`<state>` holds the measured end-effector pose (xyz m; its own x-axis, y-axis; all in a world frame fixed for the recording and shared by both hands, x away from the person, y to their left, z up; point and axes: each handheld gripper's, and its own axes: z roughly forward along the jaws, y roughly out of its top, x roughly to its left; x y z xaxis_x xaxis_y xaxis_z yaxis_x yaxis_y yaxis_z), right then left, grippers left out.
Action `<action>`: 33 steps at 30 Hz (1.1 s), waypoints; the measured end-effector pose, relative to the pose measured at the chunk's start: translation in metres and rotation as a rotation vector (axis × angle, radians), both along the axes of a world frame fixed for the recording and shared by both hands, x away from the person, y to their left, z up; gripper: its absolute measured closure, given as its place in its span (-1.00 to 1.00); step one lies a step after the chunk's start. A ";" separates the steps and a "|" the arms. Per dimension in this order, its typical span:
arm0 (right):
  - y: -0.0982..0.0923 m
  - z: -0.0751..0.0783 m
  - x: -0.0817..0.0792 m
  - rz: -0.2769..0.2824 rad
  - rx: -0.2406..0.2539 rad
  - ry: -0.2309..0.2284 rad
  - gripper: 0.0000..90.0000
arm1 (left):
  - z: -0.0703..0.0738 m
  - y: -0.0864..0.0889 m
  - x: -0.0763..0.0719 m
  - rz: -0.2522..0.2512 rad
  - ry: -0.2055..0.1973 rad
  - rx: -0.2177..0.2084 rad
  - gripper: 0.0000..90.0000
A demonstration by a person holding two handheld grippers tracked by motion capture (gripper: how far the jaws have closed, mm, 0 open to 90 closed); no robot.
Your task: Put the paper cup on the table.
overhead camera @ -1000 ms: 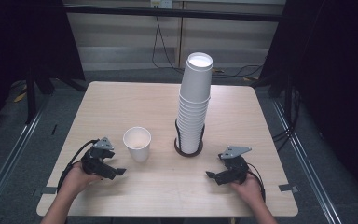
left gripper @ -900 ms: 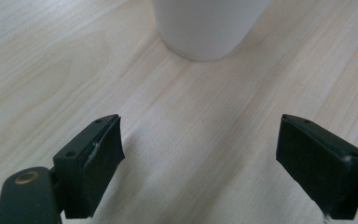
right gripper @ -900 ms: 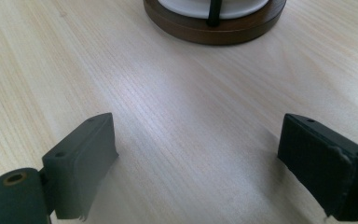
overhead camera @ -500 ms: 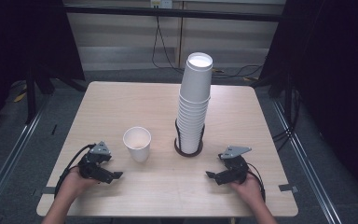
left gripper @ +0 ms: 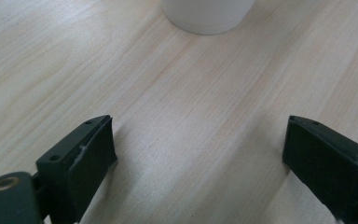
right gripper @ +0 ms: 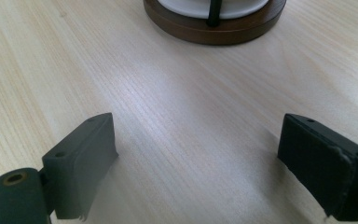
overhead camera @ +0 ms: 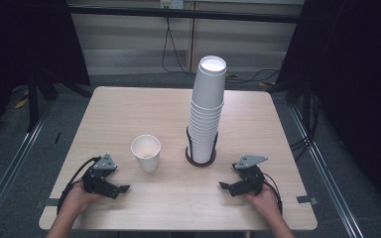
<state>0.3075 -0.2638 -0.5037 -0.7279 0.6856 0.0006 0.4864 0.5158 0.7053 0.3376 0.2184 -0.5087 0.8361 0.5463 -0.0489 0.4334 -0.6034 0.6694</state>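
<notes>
A single white paper cup [overhead camera: 146, 152] is seen upright at centre-left of the high view on the worktop [overhead camera: 129, 109], just beside a tall stack of cups [overhead camera: 207, 106] seated in a dark round holder [overhead camera: 200, 157] at frame centre. The left gripper [overhead camera: 113, 187] is held at lower left and the right gripper [overhead camera: 229, 187] at lower right, each resting low on the worktop. Both sets of jaws are spread wide with nothing between them.
</notes>
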 end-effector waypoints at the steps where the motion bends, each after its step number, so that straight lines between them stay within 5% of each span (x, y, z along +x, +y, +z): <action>1: 0.000 0.000 0.000 0.000 0.000 0.001 -0.76 | 0.000 0.000 0.000 0.004 -0.006 0.000 -0.84; 20: 0.000 0.000 0.000 0.000 0.000 0.000 -0.76 | -0.008 0.006 -0.001 0.009 -0.052 -0.049 -0.98; 33: 0.000 0.000 0.000 0.000 0.000 0.000 -0.76 | -0.008 0.006 -0.001 0.006 -0.055 -0.046 -0.99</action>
